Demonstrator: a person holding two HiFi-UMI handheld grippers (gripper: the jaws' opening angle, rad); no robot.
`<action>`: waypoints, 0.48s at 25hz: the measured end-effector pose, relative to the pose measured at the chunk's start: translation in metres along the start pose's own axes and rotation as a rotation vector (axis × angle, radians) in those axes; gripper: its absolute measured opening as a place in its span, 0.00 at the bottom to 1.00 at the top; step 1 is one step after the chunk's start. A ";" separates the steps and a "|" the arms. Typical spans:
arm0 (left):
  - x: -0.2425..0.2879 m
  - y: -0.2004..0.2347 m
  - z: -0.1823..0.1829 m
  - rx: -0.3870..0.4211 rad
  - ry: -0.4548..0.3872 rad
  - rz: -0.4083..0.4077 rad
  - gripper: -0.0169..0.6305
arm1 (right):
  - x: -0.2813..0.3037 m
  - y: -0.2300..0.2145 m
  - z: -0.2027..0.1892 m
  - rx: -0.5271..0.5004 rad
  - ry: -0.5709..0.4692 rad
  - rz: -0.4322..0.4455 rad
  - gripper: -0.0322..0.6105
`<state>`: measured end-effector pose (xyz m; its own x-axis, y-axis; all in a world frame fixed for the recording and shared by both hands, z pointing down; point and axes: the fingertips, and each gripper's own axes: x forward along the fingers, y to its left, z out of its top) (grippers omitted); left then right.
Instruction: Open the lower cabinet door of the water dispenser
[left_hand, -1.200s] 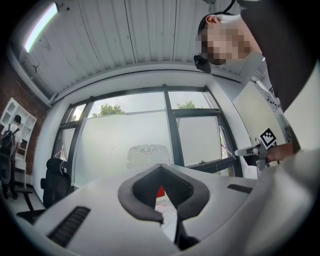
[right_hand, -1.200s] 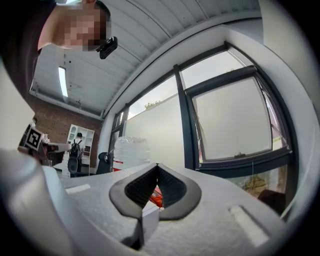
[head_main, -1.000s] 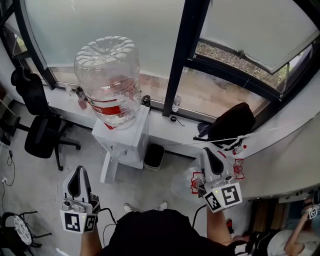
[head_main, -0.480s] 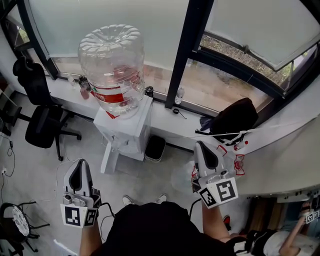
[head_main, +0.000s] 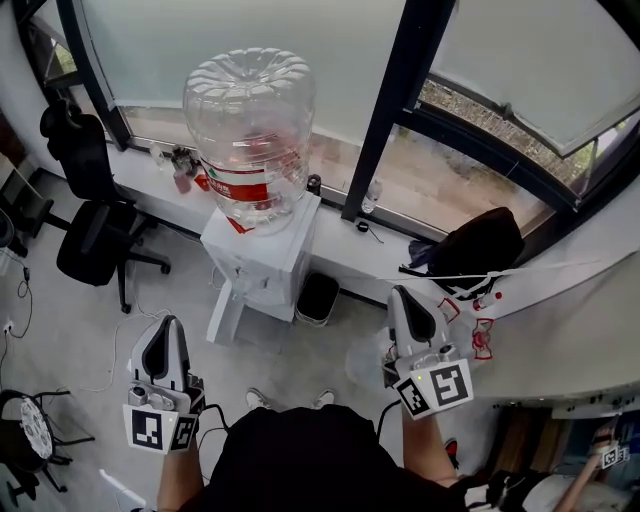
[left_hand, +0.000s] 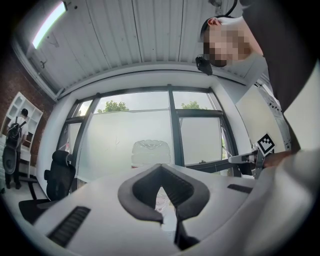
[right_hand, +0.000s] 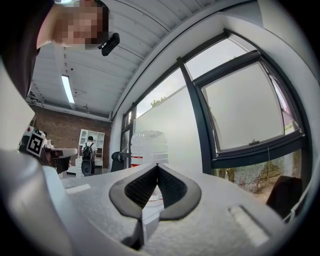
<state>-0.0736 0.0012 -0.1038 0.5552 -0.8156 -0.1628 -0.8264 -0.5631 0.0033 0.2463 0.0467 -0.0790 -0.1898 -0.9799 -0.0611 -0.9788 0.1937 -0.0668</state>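
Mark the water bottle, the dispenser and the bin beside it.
water bottle (head_main: 248, 120), head view, clear side above the red label
dispenser (head_main: 270, 262), head view, white body
bin (head_main: 318, 297), head view, dark opening

No legible text. Red-and-white label band (head_main: 236, 188) on clear plastic water bottle (head_main: 250, 110): print unreadable. Black-and-white square markers (head_main: 438, 388) on left gripper (head_main: 166, 322), right gripper (head_main: 404, 293): patterns only.
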 end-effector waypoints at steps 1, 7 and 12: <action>-0.001 0.001 0.000 -0.001 0.001 0.000 0.04 | 0.001 0.002 -0.001 0.001 0.002 0.002 0.06; -0.008 0.010 -0.005 -0.008 0.014 0.004 0.04 | 0.006 0.013 -0.004 -0.008 0.009 0.004 0.06; -0.009 0.015 -0.005 -0.013 0.012 0.002 0.04 | 0.007 0.019 -0.006 -0.026 0.014 0.005 0.06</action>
<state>-0.0904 -0.0008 -0.0970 0.5547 -0.8182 -0.1511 -0.8261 -0.5632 0.0168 0.2257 0.0436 -0.0747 -0.1952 -0.9796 -0.0476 -0.9795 0.1972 -0.0411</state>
